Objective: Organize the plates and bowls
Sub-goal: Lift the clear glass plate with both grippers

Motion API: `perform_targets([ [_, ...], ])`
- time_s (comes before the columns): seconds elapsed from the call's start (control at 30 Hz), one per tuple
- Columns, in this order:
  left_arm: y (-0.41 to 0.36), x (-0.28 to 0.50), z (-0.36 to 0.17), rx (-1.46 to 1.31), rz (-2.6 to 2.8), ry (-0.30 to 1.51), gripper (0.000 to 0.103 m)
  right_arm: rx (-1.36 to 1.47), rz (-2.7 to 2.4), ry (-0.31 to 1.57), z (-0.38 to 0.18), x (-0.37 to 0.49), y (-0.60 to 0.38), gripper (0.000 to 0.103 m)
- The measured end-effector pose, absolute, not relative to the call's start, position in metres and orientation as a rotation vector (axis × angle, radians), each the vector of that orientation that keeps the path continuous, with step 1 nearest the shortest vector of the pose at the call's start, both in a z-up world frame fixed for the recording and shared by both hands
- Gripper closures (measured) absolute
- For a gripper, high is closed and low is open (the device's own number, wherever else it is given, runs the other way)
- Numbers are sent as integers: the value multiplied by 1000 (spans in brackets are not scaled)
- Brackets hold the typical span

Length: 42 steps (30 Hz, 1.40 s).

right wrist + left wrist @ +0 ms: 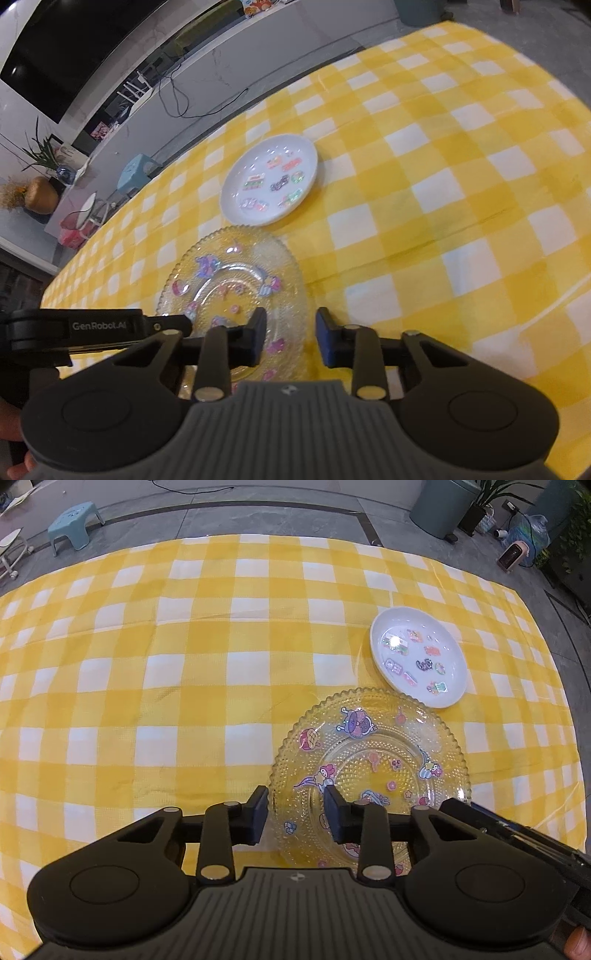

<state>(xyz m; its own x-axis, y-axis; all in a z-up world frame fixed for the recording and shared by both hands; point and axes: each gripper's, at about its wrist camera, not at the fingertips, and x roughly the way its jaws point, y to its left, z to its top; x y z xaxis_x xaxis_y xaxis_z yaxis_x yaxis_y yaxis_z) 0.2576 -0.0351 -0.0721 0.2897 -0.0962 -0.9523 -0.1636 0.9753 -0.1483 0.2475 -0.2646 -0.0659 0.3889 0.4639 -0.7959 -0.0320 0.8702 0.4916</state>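
Clear beaded plate [373, 775] straddled at opposite rims by left claw [295, 814] and right claw [290, 338], both part-open, pads not seen pressing; two-sided lift intended.

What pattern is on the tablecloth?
Yellow-and-white checks on the tablecloth, clearest in the left wrist view.

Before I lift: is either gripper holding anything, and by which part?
Cannot be told. The left gripper and right gripper each straddle the rim of the glass plate, on opposite sides, but whether they pinch it is unclear.
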Motion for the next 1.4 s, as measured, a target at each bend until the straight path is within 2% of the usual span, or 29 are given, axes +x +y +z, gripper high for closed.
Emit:
perform_targets([
  [0.17, -31, 258, -73, -264, 39, 1278, 68, 506, 336, 1152, -70, 249, -271, 78],
  [0.5, 6, 262, -80, -498, -37, 1297, 72, 703, 423, 1175, -87, 251, -297, 79],
  [0.57, 14, 261, -84, -546, -47, 1296, 79, 727, 421, 1181, -89, 251, -300, 84],
  [0.67, 24, 258, -88, -604, -52, 1298, 86, 742, 398, 1193, -94, 252, -304, 99],
  [0.73, 23, 257, -88, -594, -44, 1296, 90, 740, 398, 1194, -95, 253, -304, 99],
  [1.1, -3, 242, -67, -396, -42, 1272, 91, 625, 377, 1209, -81, 249, -292, 97],
  [1.4, -6, 225, -52, -396, -39, 1263, 91, 614, 389, 1195, -67, 233, -298, 97],
])
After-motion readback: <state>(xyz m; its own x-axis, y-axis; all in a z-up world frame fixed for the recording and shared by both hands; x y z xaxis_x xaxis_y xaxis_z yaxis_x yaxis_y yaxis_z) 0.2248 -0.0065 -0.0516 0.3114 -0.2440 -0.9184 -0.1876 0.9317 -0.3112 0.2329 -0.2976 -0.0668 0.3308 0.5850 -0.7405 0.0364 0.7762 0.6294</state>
